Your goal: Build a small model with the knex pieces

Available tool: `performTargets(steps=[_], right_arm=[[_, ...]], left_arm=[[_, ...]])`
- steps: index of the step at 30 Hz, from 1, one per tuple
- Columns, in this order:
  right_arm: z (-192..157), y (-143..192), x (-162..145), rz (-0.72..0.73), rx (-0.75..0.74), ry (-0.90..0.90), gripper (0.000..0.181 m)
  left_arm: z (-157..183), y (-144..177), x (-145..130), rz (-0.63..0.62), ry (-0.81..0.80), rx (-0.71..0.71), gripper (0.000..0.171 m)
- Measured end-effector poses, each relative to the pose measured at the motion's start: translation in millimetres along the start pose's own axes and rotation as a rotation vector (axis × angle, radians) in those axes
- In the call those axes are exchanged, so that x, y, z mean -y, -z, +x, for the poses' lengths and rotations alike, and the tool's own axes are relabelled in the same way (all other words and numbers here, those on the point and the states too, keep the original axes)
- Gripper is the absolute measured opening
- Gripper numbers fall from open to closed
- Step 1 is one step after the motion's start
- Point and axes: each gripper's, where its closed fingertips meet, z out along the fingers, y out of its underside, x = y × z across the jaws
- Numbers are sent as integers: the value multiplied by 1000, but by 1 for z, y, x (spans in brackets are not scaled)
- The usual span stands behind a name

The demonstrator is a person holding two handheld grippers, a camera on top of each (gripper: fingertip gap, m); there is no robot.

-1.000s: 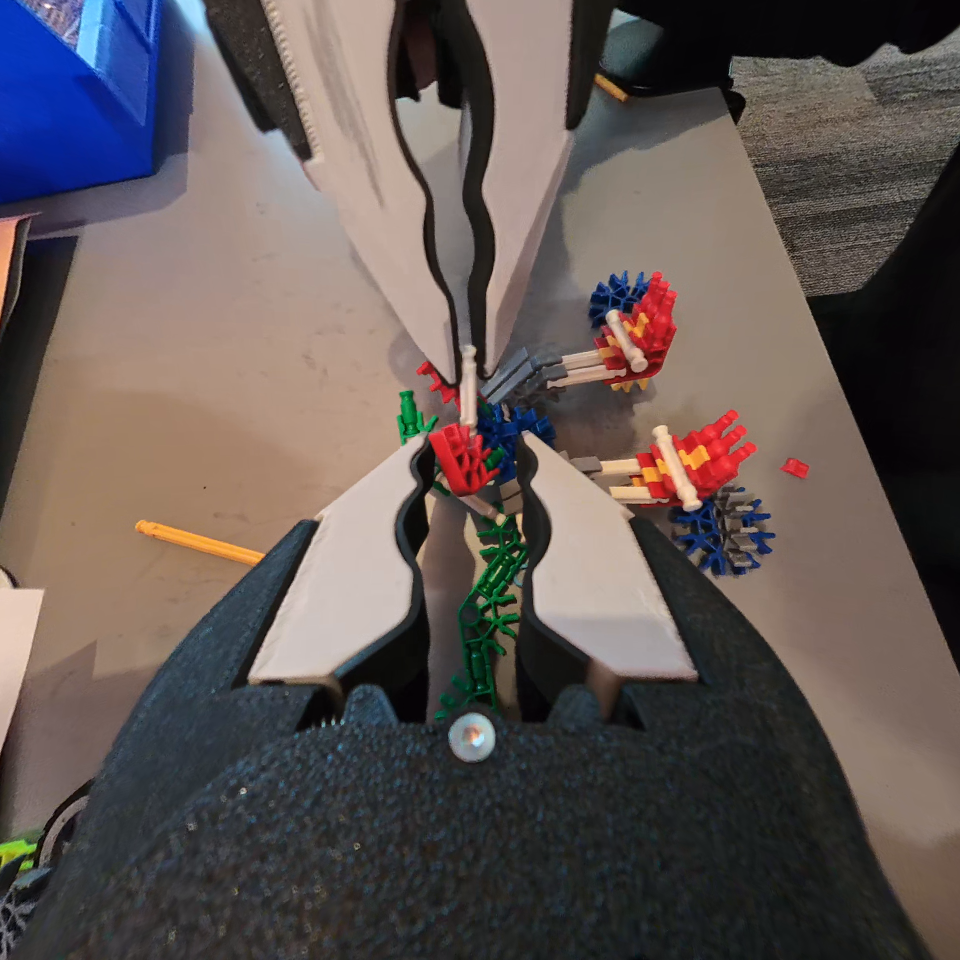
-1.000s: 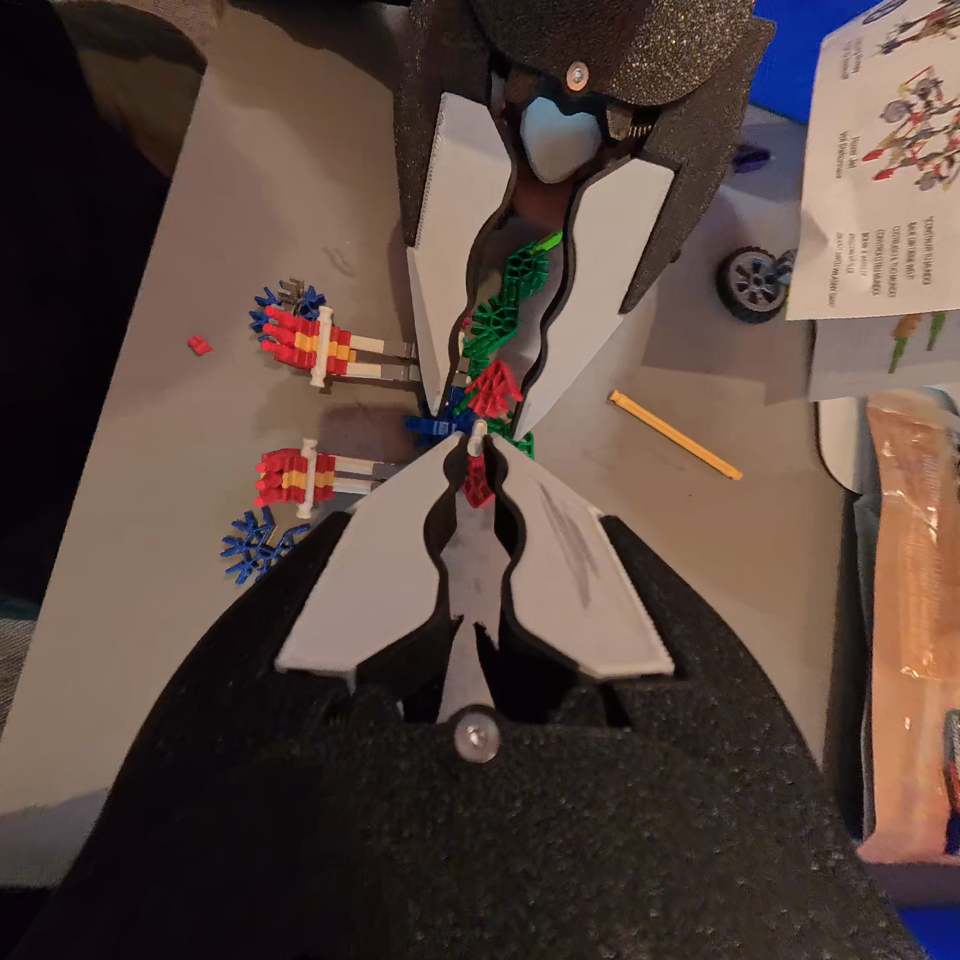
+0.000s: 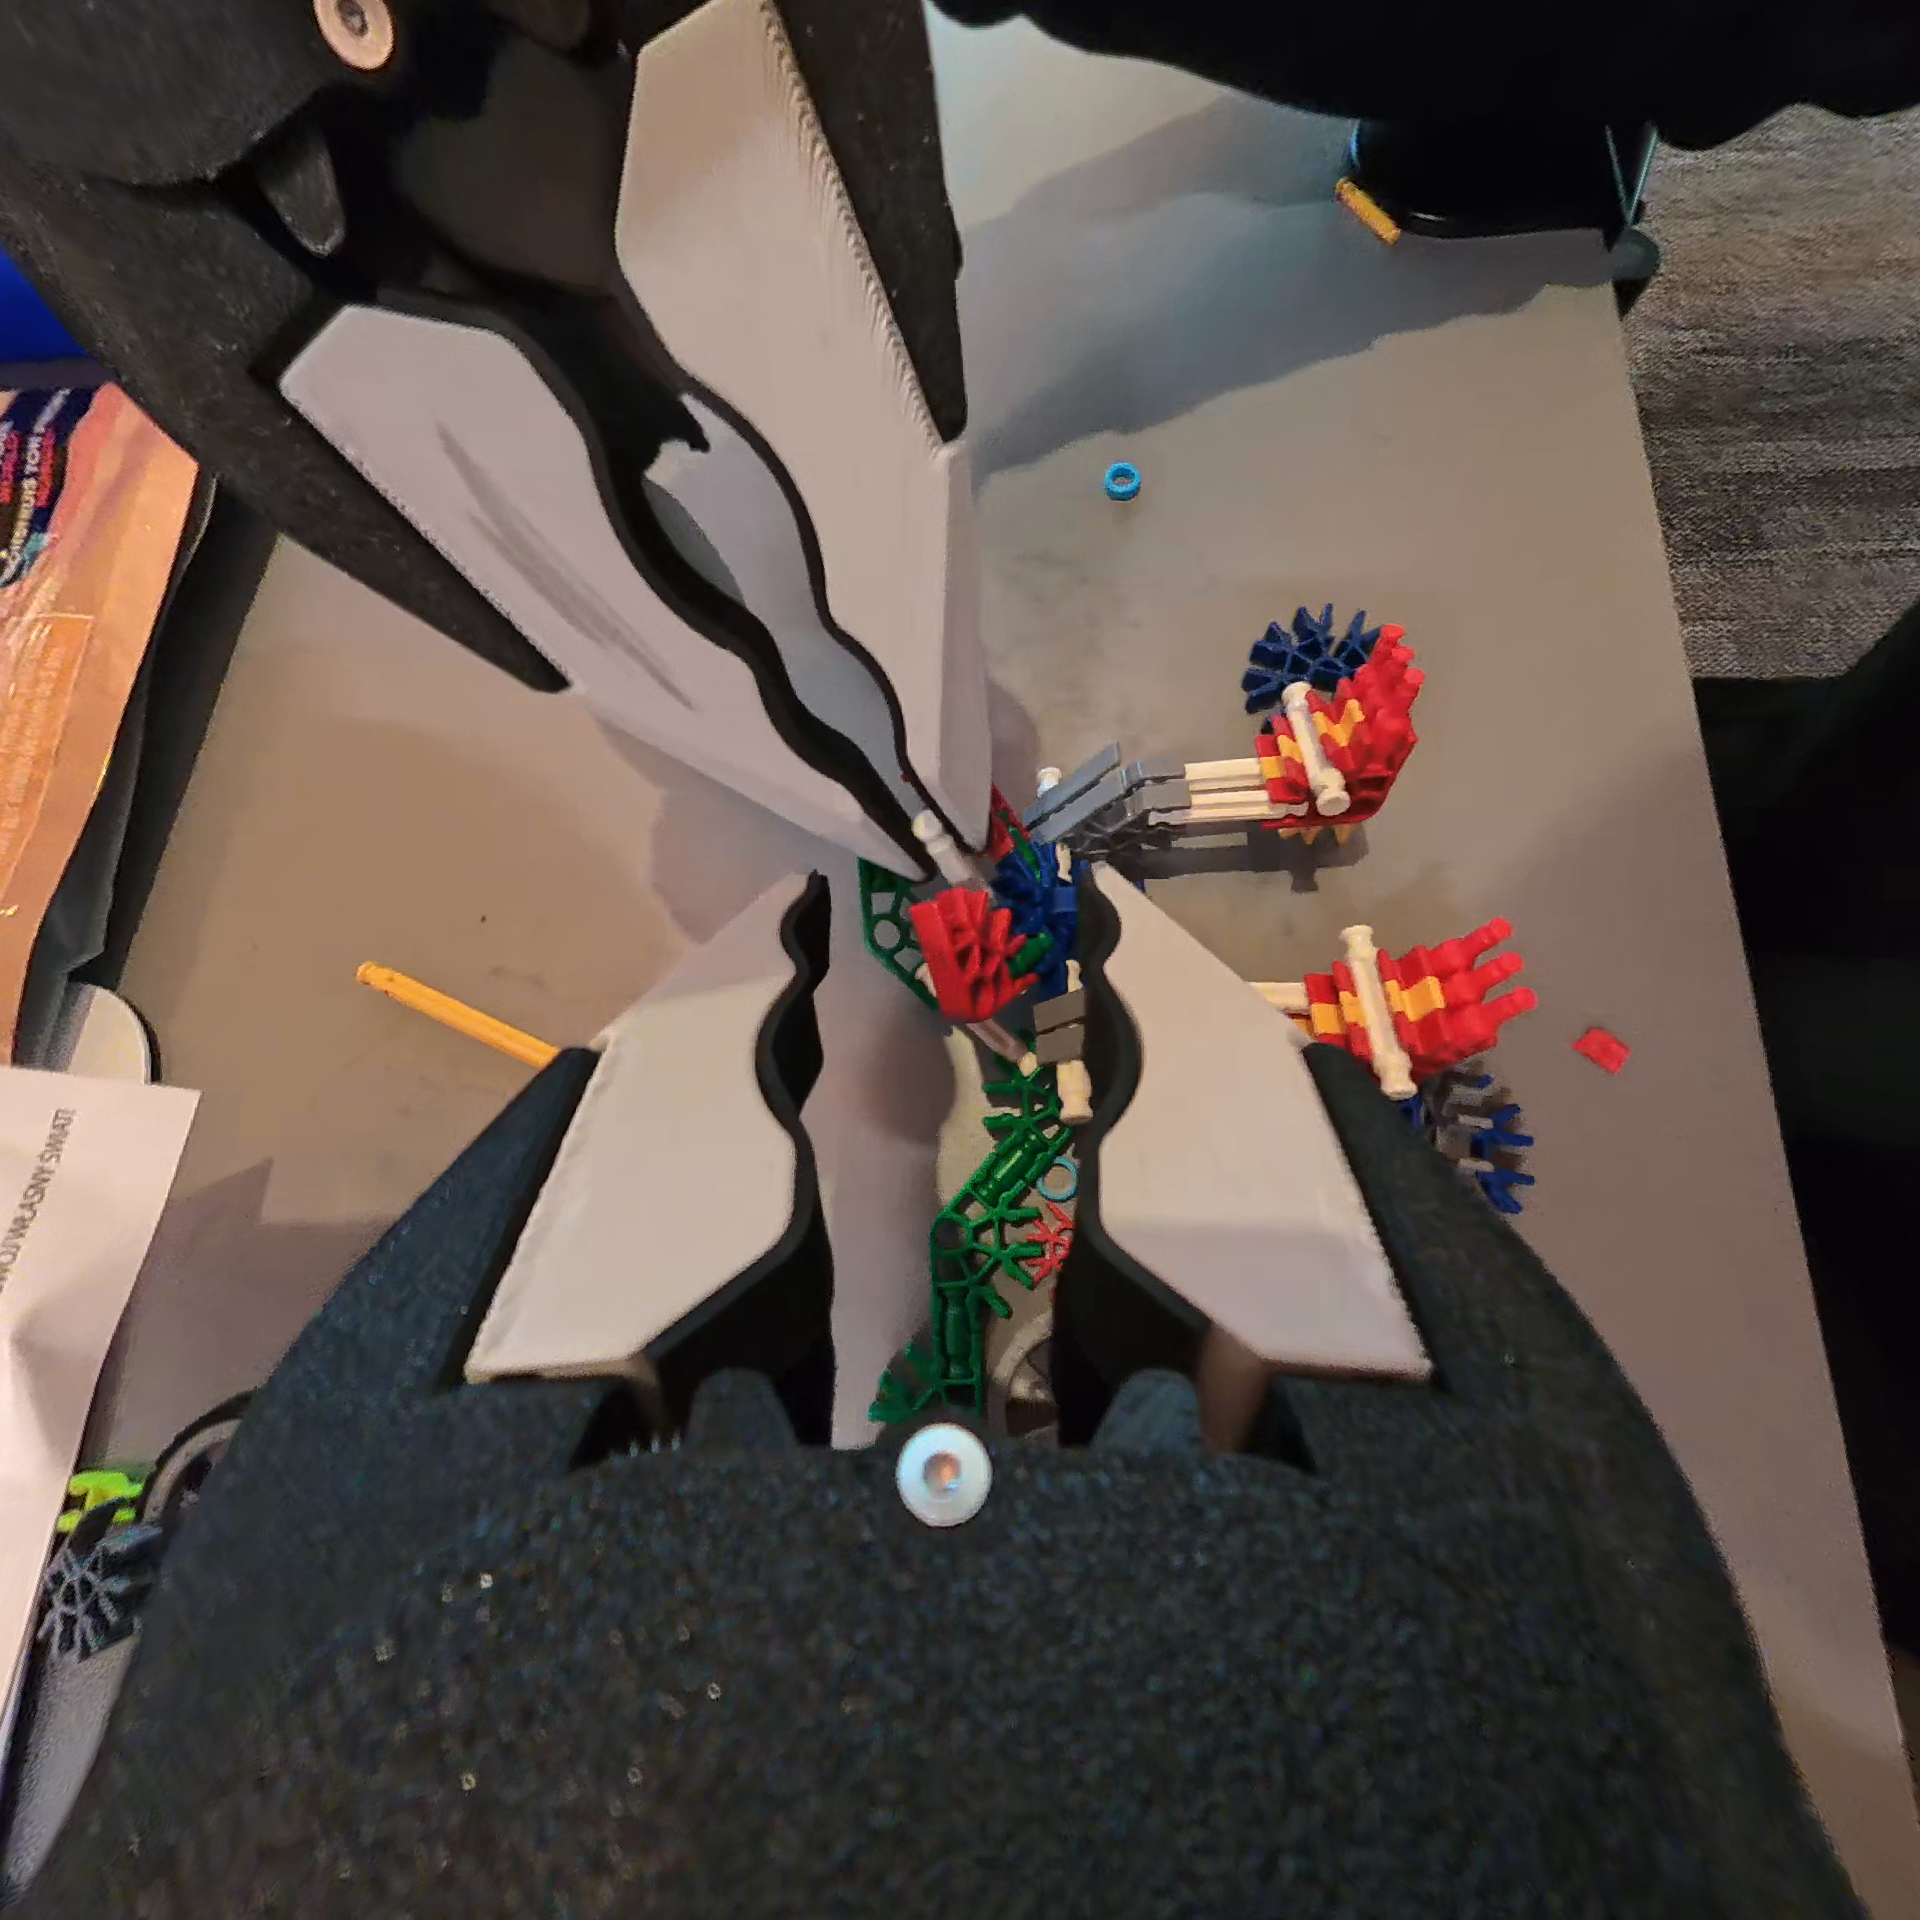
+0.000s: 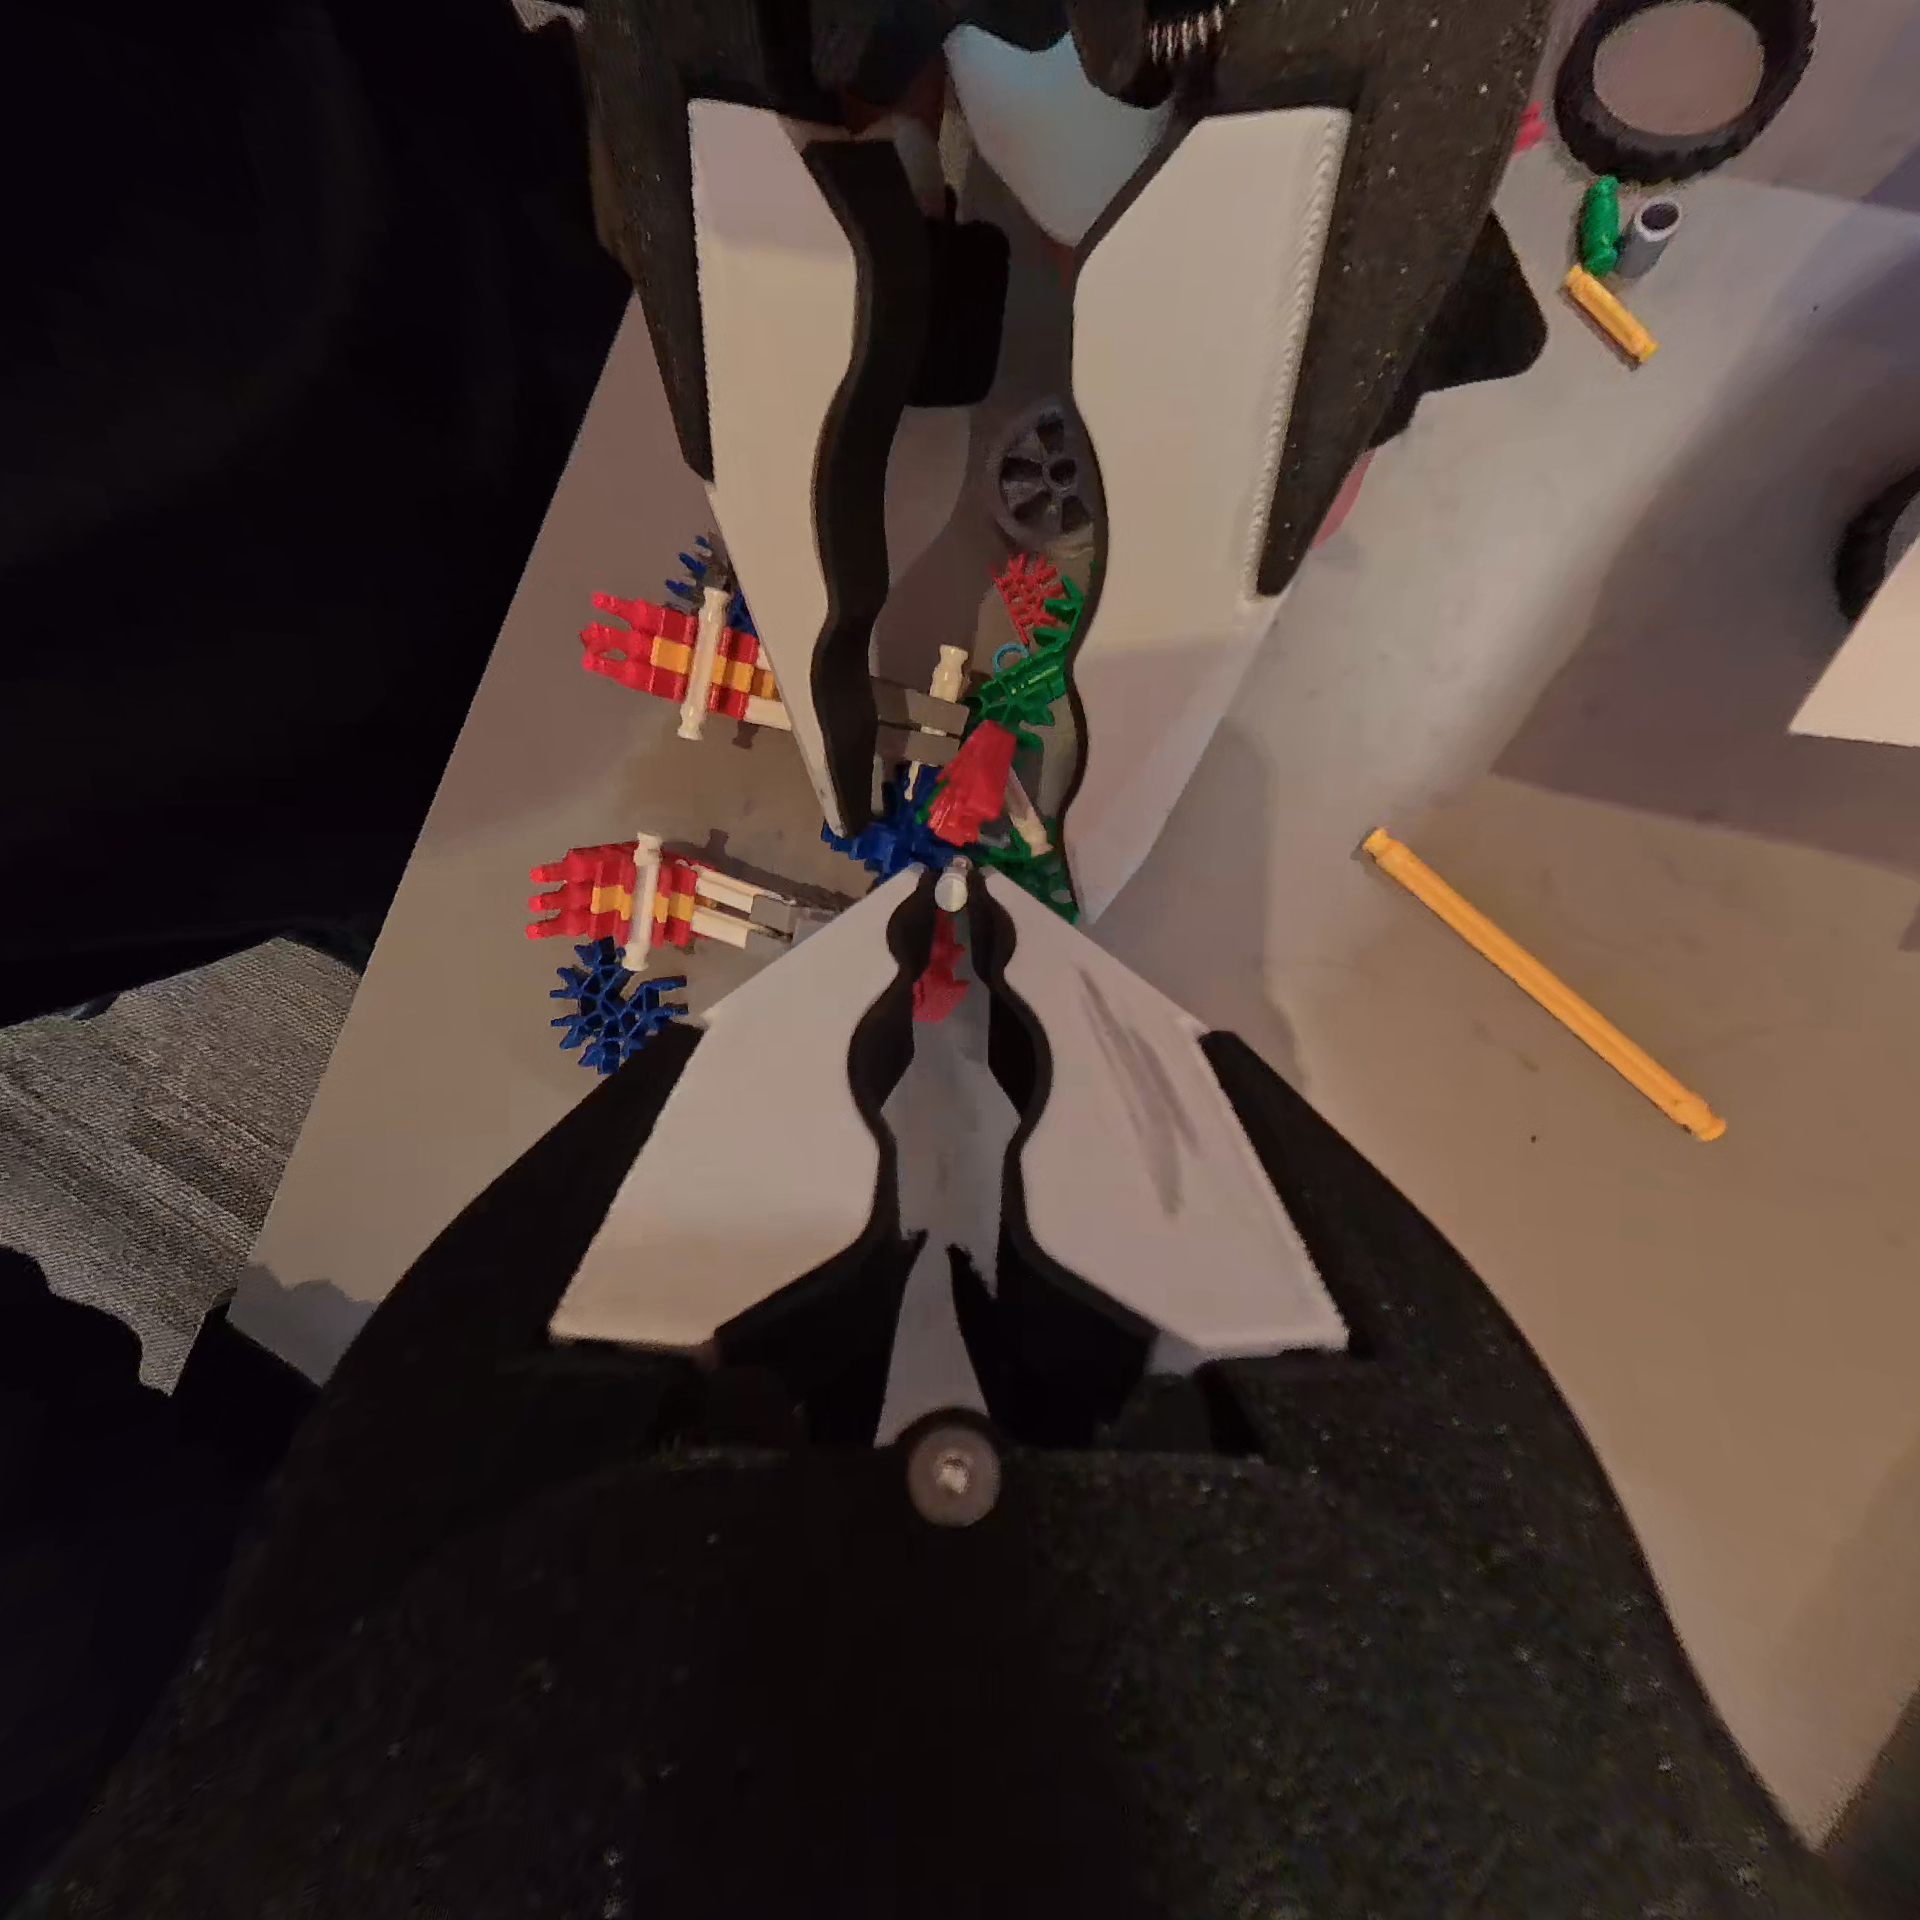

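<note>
A toy model of plastic rods and connectors lies on the grey table (image 3: 1299,364), with a green lattice body (image 3: 987,1216), a blue hub (image 3: 1029,899) and two arms ending in red-and-yellow claws (image 3: 1340,738) (image 3: 1413,997). My left gripper (image 3: 956,883) is closed around the body: grey pieces touch one pad, green pieces the other, and a red connector (image 3: 971,951) sits between its tips. My right gripper (image 4: 951,883) is shut on a short white rod (image 4: 951,891) that points into the red connector (image 4: 971,774). In the left wrist view the right gripper (image 3: 948,847) comes in from the upper left.
A long yellow rod (image 4: 1538,982) lies on the table beside the grippers. A small blue ring (image 3: 1118,481) and a red chip (image 3: 1600,1047) lie loose. A black tyre (image 4: 1673,83), small green and grey pieces (image 4: 1600,223) and paper sheets (image 3: 62,1247) lie farther off. The table edge (image 3: 1673,831) runs just past the claws. About 12 cm separates my left fingertips from the red chip (image 3: 1600,1047).
The right gripper has swung to come in from the upper left in the left wrist view, tilting the white rod. Both grippers keep their hold. The model has barely moved.
</note>
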Motion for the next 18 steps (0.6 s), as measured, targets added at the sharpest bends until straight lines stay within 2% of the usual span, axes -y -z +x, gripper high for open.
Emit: performTargets(steps=[10,11,18], right_arm=[[-8,-5,4,68,101,1,5],[-8,-5,4,76,109,-2,5],[-3,-4,0,98,103,-29,5]], left_arm=[[5,2,0,-32,-31,30,50],[1,2,-4,-56,-46,53,44],[-14,6,-9,-84,-110,87,47]])
